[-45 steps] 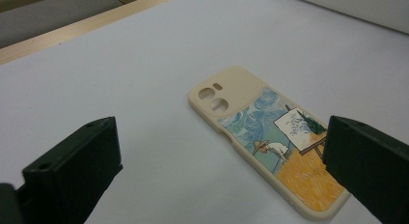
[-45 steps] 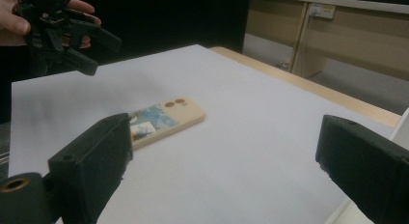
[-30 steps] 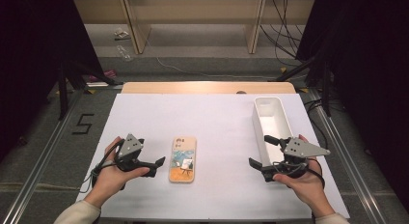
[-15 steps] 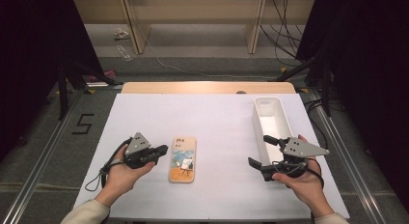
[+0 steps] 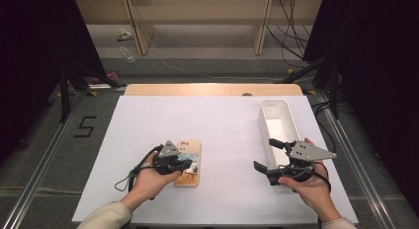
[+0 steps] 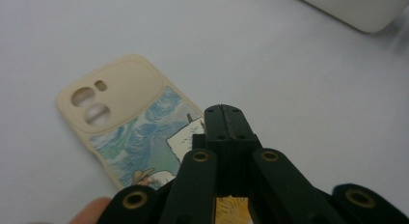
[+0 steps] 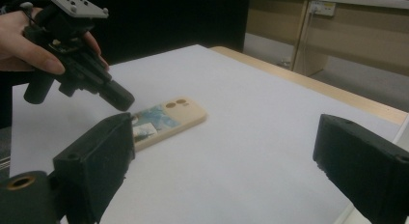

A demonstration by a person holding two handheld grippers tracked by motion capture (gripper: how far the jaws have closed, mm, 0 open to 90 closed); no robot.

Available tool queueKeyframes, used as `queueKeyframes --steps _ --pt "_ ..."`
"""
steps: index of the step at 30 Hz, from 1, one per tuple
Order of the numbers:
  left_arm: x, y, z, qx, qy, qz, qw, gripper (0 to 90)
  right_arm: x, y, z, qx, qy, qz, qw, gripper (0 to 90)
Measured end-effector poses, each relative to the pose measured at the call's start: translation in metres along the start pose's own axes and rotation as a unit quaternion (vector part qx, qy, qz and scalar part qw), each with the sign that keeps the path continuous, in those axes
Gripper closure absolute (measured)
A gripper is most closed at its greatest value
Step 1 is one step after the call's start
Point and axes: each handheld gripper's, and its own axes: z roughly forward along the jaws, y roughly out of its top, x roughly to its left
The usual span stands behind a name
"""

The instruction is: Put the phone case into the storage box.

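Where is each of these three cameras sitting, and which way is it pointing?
High view: above the person's side, looking forward and down on the table; both hands and forearms show.
Left gripper view: rides on the left gripper, its jaws shut, looking down at the phone case.
Right gripper view: rides on the right gripper, jaws apart, looking across the table.
All three share the phone case.

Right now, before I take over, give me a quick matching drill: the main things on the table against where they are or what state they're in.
Things:
1. left gripper
2. right gripper
3. phone case
4. white bin

States:
A. jaws wide apart
B. long, open-topped, at the mat's right side
C. jaws shut, tip over the case
D. lying flat, picture side up

Pairs: 1-C, 2-A, 3-D, 4-B
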Motion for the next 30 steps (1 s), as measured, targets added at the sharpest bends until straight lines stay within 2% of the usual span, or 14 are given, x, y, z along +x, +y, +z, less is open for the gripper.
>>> queueKeyframes --steps 1,6,14,30 --pt "-0.003 0.001 0.007 0.009 -0.004 0.003 0.9999 89.8 0.0 0.0 0.0 0.0 -0.001 0.0 1.0 8.4" --pt "-0.01 0.004 0.021 0.024 -0.008 0.009 0.9996 89.8 0.0 -0.001 0.0 0.001 -0.001 0.001 1.0 8.4" --pt "-0.016 0.001 0.037 0.056 -0.014 0.016 0.9982 89.8 0.0 -0.001 0.0 0.0 -0.001 0.003 1.0 8.4" --pt "-0.022 -0.003 0.043 0.085 -0.02 0.032 0.9956 89.8 -0.001 -0.002 0.0 0.003 -0.001 0.006 1.0 8.6"
